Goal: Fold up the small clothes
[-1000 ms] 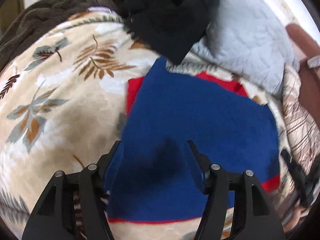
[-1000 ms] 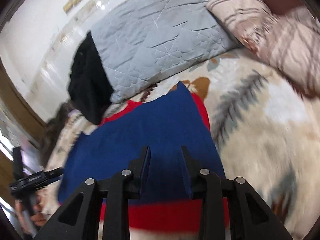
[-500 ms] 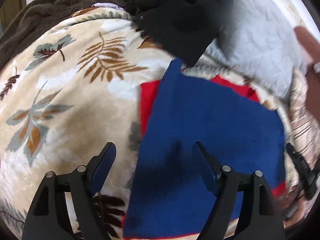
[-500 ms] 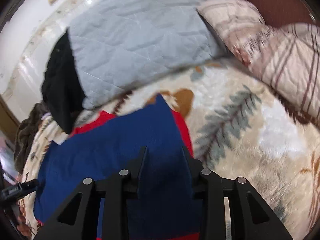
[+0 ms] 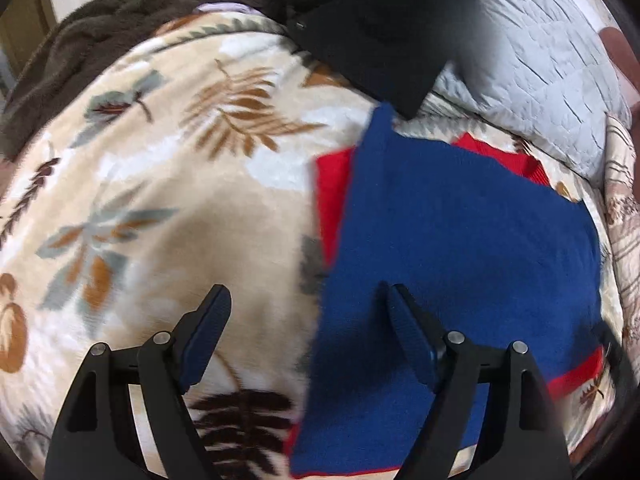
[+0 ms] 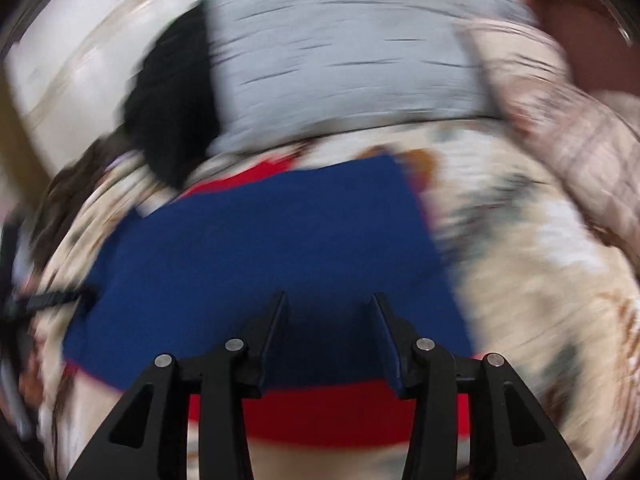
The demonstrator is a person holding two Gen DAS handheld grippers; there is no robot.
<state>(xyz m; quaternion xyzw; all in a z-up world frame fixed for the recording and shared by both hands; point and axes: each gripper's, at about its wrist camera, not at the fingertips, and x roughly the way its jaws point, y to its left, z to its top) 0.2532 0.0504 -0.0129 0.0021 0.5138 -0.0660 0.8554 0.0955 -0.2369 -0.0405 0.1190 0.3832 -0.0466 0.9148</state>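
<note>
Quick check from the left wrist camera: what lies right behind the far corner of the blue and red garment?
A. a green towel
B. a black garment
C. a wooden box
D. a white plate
B: in the left wrist view a black garment lies just past the far corner of the blue and red garment, on the leaf-print blanket.

A bed with a soft cream blanket [image 5: 168, 208] covered in leaf pictures is carrying everything. A blue and red cloth [image 5: 460, 248] is lying flat on it, under the right-hand tong finger. Past the tongs, a black cloth [image 5: 376, 40] and a grey quilted pillow [image 5: 536, 80] are lying too. A brown fuzzy blanket [image 5: 100, 48] is sitting far left.
</note>
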